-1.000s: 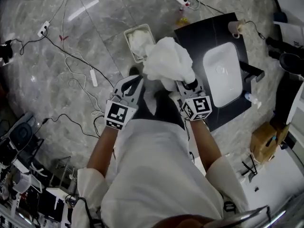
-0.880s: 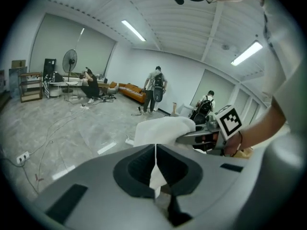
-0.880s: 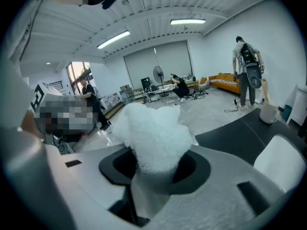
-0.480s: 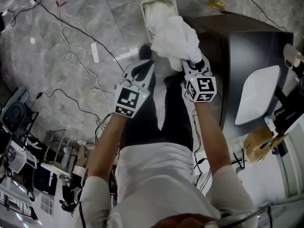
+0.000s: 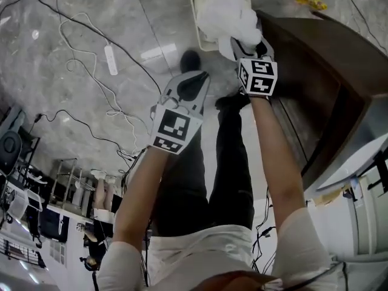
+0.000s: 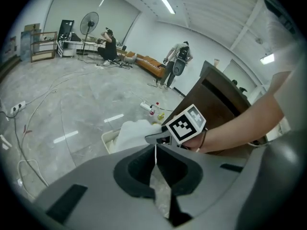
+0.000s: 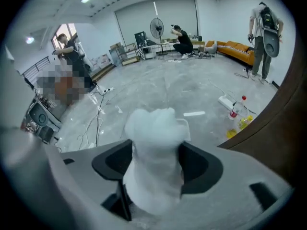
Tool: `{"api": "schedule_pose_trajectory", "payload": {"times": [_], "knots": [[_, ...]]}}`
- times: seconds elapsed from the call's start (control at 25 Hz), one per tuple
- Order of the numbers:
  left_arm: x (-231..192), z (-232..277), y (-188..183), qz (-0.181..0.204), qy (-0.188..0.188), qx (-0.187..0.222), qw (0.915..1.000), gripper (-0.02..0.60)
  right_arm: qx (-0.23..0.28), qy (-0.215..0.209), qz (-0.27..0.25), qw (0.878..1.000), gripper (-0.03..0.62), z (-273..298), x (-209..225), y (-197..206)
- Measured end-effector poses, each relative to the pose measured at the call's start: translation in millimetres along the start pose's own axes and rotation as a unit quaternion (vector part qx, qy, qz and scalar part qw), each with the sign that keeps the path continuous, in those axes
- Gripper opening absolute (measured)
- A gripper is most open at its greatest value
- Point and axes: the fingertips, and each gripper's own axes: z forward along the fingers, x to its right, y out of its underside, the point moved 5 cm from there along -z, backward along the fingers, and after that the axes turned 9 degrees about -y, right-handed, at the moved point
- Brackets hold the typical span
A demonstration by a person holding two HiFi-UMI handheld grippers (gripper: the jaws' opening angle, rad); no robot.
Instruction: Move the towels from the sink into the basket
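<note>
My right gripper point(image 5: 245, 39) holds a bunched white towel point(image 5: 227, 12) right over the white basket point(image 5: 193, 18) on the floor, beside the dark cabinet. In the right gripper view the towel point(image 7: 156, 145) fills the gap between the pads. Those jaws have just been opening, and the towel is still between them. More white cloth lies in the basket under it. My left gripper point(image 5: 197, 77) hangs shut and empty to the left, a little short of the basket. The left gripper view shows its tips point(image 6: 155, 153) meeting, with the towel point(image 6: 134, 131) and basket point(image 6: 109, 140) ahead.
The dark cabinet point(image 5: 315, 71) with the white sink point(image 5: 357, 159) stands at the right. Cables and a power strip point(image 5: 110, 59) lie on the marble floor at the left. A bottle point(image 7: 236, 110) stands near the cabinet. My legs and a shoe point(image 5: 191, 59) are just before the basket.
Both grippers have dropped toward the floor. The towel went from beside the sink counter down to just over the basket, and the left gripper followed alongside.
</note>
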Motion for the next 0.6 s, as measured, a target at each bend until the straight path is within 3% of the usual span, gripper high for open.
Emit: {"api": "schedule_pose_trajectory", "payload": {"times": [0.12,0.24,0.6], "knots": [[-13.8,18.2,18.5,-0.020,-0.003,-0.016,0.9997,0.009,-0.033,-0.012,0.021,0.999,0.345,29.4,2.6,23.9],[-18.0,22.8,28.8,-0.041,-0.006,-0.025,0.9988,0.009,-0.042,-0.020,0.024,0.999,0.360,28.0,-2.3,34.4],[6.5,0.5,6.6,-0.028,0.000,-0.018,0.9995,0.009,-0.033,-0.045,-0.020,0.998,0.321,-25.3,-19.1,23.4]]}}
